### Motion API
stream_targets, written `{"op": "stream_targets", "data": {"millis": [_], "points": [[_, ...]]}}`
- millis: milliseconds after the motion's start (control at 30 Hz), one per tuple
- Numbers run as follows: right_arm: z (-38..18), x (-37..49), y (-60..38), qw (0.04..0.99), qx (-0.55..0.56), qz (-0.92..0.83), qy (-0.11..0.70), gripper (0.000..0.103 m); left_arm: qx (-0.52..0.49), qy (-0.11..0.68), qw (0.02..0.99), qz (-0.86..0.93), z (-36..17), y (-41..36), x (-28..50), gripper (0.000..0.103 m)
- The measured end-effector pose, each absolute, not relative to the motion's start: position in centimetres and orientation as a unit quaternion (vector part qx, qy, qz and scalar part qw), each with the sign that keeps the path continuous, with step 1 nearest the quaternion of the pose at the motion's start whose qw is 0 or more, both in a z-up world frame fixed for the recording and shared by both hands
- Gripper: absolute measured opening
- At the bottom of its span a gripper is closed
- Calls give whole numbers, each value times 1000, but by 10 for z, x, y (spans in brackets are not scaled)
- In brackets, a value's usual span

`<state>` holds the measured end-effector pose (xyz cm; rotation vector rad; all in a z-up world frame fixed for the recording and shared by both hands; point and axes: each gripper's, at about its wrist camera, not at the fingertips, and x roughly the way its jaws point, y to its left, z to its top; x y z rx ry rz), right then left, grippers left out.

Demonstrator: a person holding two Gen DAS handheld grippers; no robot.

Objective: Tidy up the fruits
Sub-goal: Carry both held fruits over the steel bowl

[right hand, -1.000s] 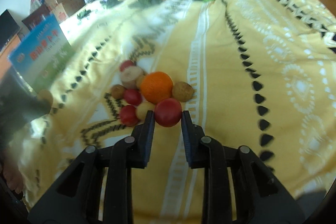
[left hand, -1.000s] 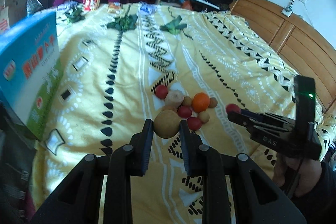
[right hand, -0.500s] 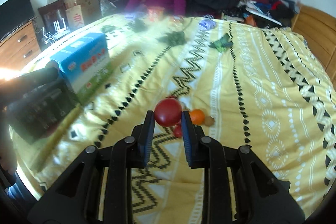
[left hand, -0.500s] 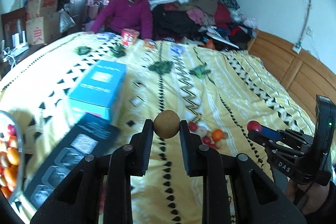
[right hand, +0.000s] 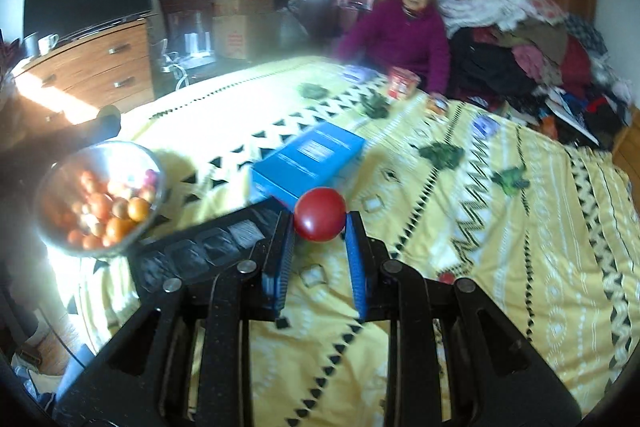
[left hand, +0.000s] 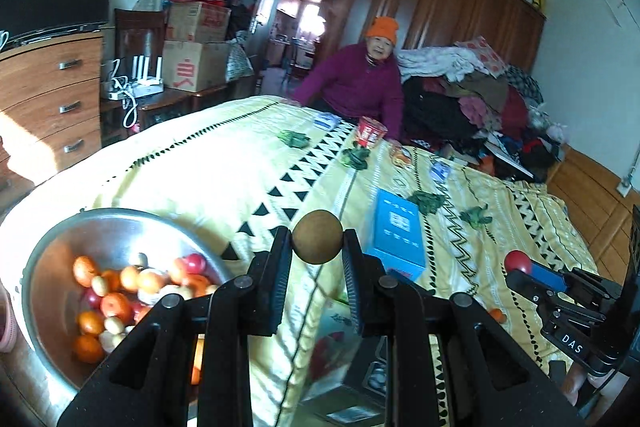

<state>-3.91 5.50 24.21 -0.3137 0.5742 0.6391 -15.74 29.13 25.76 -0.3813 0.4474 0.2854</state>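
Observation:
My left gripper (left hand: 317, 242) is shut on a round brown fruit (left hand: 317, 237), held in the air above the yellow bedspread. Down to its left stands a metal bowl (left hand: 116, 223) with several oranges and red fruits inside. My right gripper (right hand: 320, 221) is shut on a round red fruit (right hand: 320, 213); in the left wrist view that gripper (left hand: 520, 269) shows at the right edge with the red fruit (left hand: 517, 261) at its tip. From the right wrist, the bowl (right hand: 60, 171) lies at the far left. A small orange fruit (left hand: 496, 314) rests on the bedspread.
A blue box (left hand: 396, 231) lies on the bed ahead, a black tray box (right hand: 192, 247) beside the bowl. A person in a purple jacket (left hand: 356, 87) sits at the far end with a red cup (left hand: 370, 135). Green leafy bits (right hand: 442, 153), a dresser (left hand: 52, 99) and a clothes pile (left hand: 472, 95) surround the bed.
Both grippers have risen from the fruit pile, each carrying its fruit, and swung left. The metal bowl of fruit has come into view at the lower left.

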Motion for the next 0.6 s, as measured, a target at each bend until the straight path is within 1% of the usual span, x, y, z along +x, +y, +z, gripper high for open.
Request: {"op": "stream_targets", "data": {"millis": [267, 400, 600], "points": [[250, -73, 163, 860, -176, 393, 273, 26, -213, 225, 927, 209, 238, 378, -200, 25], [243, -79, 208, 831, -171, 440, 294, 26, -229, 239, 914, 234, 218, 414, -211, 25], [213, -77, 259, 781, -162, 488, 355, 26, -248, 277, 893, 252, 182, 447, -215, 25]]}}
